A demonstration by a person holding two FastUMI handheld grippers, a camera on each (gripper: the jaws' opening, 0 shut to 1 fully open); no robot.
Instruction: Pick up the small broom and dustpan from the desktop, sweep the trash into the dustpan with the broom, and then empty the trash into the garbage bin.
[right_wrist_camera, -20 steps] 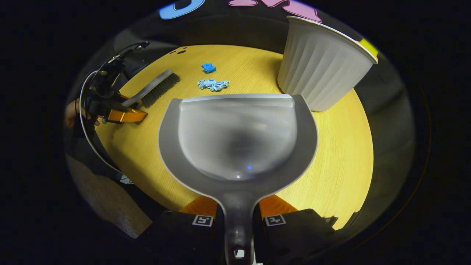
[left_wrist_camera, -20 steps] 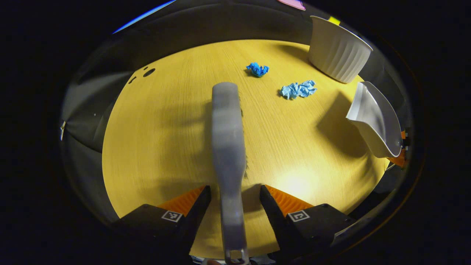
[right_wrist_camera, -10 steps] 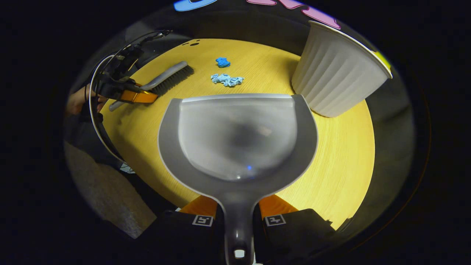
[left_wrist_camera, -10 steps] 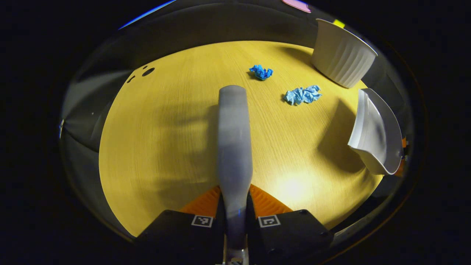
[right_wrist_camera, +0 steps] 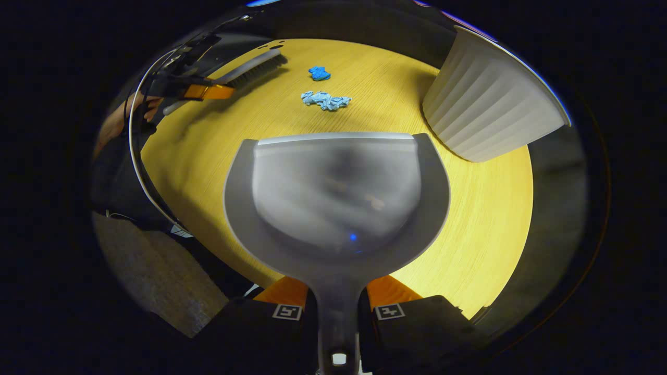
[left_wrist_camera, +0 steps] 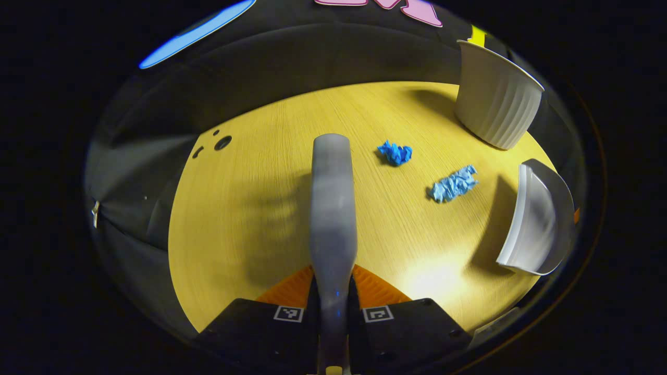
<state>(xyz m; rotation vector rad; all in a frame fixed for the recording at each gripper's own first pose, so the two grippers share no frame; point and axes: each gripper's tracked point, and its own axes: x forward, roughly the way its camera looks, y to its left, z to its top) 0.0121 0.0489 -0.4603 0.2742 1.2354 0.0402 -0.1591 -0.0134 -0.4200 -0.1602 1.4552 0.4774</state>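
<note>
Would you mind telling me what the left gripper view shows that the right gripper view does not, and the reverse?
Left gripper view: the left gripper shut on the broom, seen from behind, and the dustpan from its side. Right gripper view: the right gripper shut on the dustpan, the pan's inside, the broom's bristles, a hand and the floor. Shared: the table, dark blue wad, light blue wad and white bin.

Left gripper view: broom (left_wrist_camera: 332,208) runs forward over desktop (left_wrist_camera: 250,219), gripped at bottom centre. Two paper wads ahead, right of broom: nearer wad (left_wrist_camera: 452,184), farther wad (left_wrist_camera: 395,153), apart from each other. Garbage bin (left_wrist_camera: 495,104) stands on desktop at far right, behind wads. Dustpan (left_wrist_camera: 539,219) at right edge, nearer than bin.

Right gripper view: dustpan pan over desktop, wads beyond its front lip, bin to right, broom far left.
</note>
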